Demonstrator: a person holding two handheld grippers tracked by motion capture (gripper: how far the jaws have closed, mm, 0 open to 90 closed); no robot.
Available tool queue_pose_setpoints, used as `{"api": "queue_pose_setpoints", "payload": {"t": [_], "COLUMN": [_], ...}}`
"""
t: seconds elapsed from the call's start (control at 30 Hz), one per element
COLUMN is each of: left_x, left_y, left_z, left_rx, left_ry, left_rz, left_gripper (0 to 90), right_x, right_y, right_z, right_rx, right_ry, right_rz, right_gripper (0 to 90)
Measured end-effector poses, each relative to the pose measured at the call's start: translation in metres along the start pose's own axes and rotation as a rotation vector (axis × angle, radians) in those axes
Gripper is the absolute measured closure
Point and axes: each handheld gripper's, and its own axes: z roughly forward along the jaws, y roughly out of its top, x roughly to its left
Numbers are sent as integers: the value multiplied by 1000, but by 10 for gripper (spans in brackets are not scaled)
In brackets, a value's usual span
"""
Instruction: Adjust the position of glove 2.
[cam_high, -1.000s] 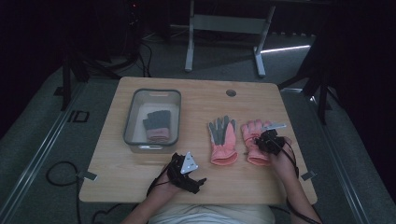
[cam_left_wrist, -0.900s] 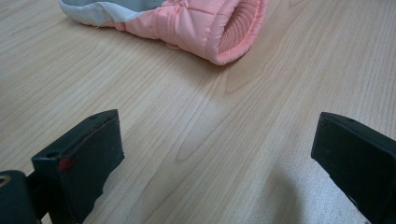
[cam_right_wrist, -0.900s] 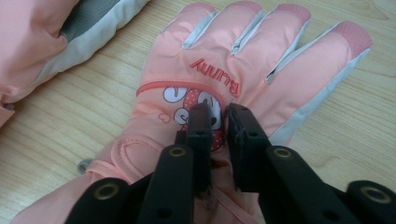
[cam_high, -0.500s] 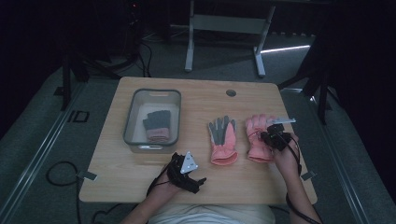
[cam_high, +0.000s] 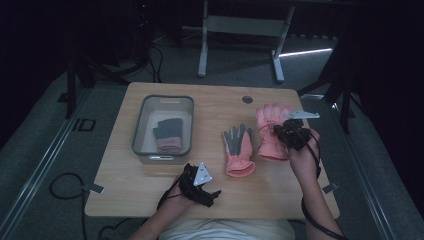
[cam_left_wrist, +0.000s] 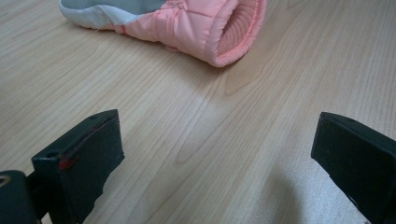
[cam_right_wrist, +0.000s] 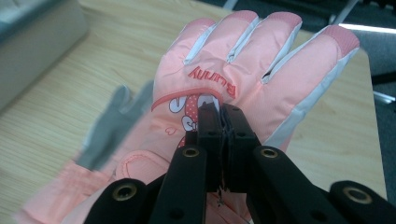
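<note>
- Pinching the pink glove (cam_right_wrist: 243, 70) by the fabric on its back, my right fingers (cam_right_wrist: 219, 114) have just closed tight on it and now hold it raised off the tabletop (cam_high: 210, 107), fingertips of the glove pointing away from me.
- Resting low near the front edge, my left fingers (cam_left_wrist: 210, 154) stand wide apart with nothing between them; the second pink glove (cam_high: 238, 150) lies flat just ahead, cuff toward me.
- Risk from here: the pinch catches only a thin fold, so the glove could slip free, or swing and drag its neighbour.
- Against the frame a second earlier: the glove lay flat beside its twin; now it is lifted.
- The grey bin (cam_high: 141, 125) holds another glove (cam_high: 169, 134).
</note>
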Motion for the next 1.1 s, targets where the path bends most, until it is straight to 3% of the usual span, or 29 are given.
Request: {"api": "queue_pose_setpoints", "payload": {"t": [0.3, 0.6, 0.87, 1.1], "left_x": [0, 0, -2, -2], "left_y": [0, 0, 0, 0], "left_z": [-1, -1, 0, 0], "left_rx": [-4, 0, 0, -1], "left_ry": [-2, -5, -11, -11], "left_rz": [3, 3, 2, 2], "left_gripper": [19, 19, 19, 19], "right_x": [32, 65, 76, 77], "right_y": [21, 21, 14, 7], "right_z": [-17, -7, 15, 24], "right_rx": [-25, -3, 76, 82], "right_ry": [29, 91, 112, 73], "right_rz": [-36, -53, -93, -53], "right_gripper": [875, 875, 876, 882]}}
